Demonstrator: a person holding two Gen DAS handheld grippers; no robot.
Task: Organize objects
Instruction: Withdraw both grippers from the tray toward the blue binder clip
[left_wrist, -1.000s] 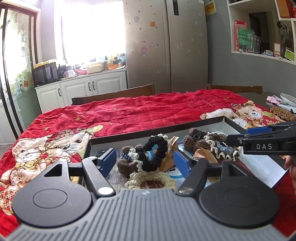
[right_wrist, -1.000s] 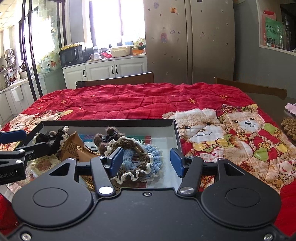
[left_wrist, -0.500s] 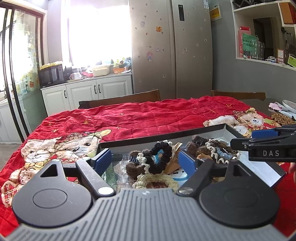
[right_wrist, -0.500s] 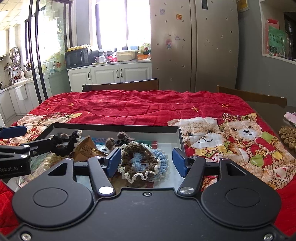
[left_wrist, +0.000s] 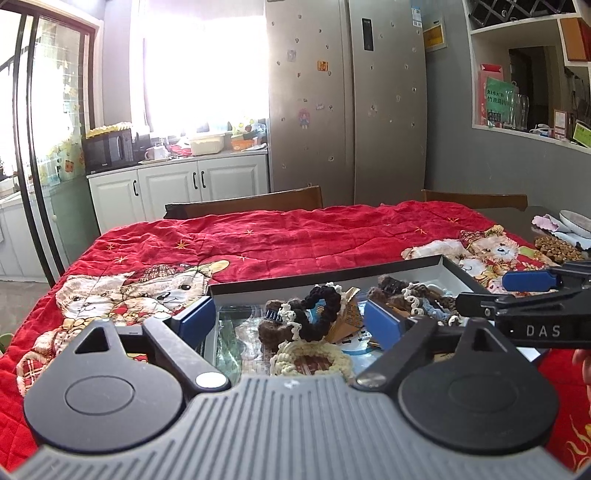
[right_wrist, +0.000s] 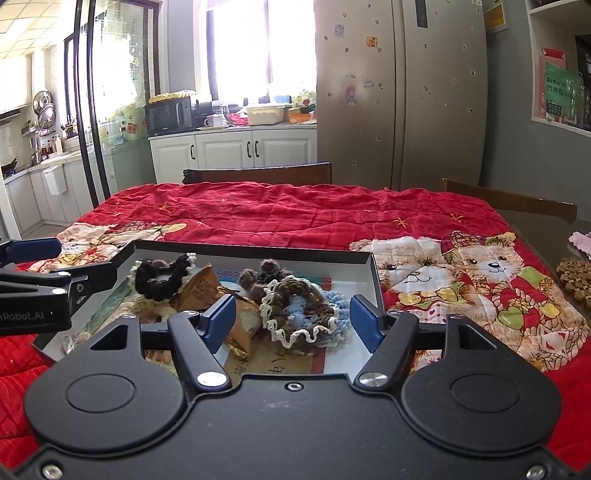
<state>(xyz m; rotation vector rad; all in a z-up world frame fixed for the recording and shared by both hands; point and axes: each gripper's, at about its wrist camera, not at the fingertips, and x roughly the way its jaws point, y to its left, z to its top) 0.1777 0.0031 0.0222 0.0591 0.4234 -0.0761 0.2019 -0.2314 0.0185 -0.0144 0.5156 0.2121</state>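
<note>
A shallow black box (right_wrist: 373, 266) (left_wrist: 332, 275) lies on the red quilt and holds several crocheted scrunchies and brown snack packets. My left gripper (left_wrist: 290, 323) is open and empty, above the box's near left part, over a black scrunchie (left_wrist: 321, 308) and a cream one (left_wrist: 306, 356). My right gripper (right_wrist: 293, 319) is open and empty, over a brown-and-blue scrunchie (right_wrist: 299, 314) beside a brown packet (right_wrist: 201, 288). Each gripper shows at the edge of the other's view, the right one (left_wrist: 517, 295) at right and the left one (right_wrist: 44, 266) at left.
The red teddy-bear quilt (right_wrist: 295, 210) covers the table. Wooden chair backs (right_wrist: 258, 173) stand at the far side. A plate and a brown woven mat (left_wrist: 557, 247) lie at the far right. A fridge and kitchen cabinets stand behind.
Both grippers have lifted and drawn back a little from the box, so its contents sit lower and farther in both views. Both stay open and empty.
</note>
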